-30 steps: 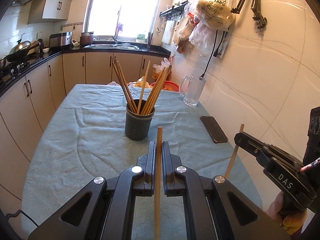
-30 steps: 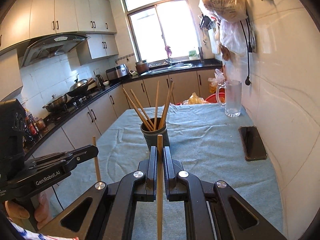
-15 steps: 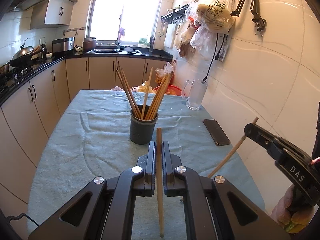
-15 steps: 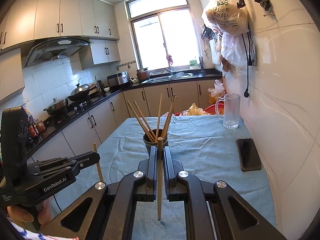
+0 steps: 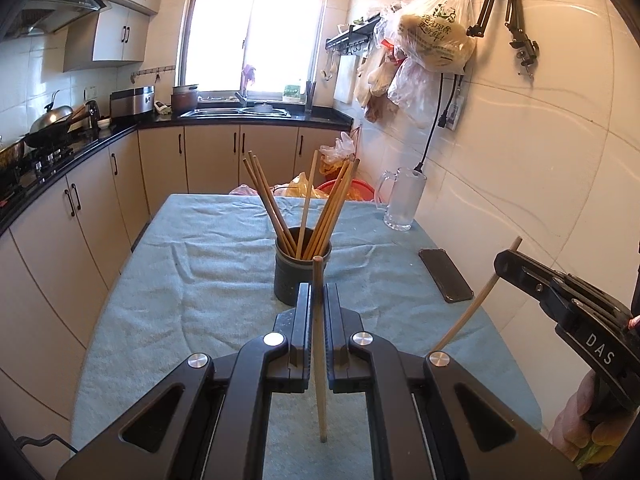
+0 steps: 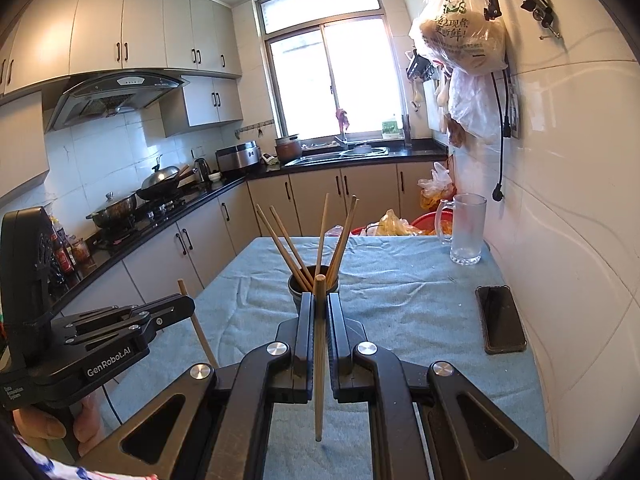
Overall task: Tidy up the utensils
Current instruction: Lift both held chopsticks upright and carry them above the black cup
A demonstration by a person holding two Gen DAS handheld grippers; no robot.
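Wooden chopstick (image 5: 319,344) pinched upright in closed left gripper (image 5: 318,300); right gripper (image 6: 319,312) likewise clamps its own stick (image 6: 319,356). Cup (image 5: 302,276), mid-table just ahead, already holds several sticks. Step looks like carry-to-cup. Next: centre each tip over the rim, lower, then release.
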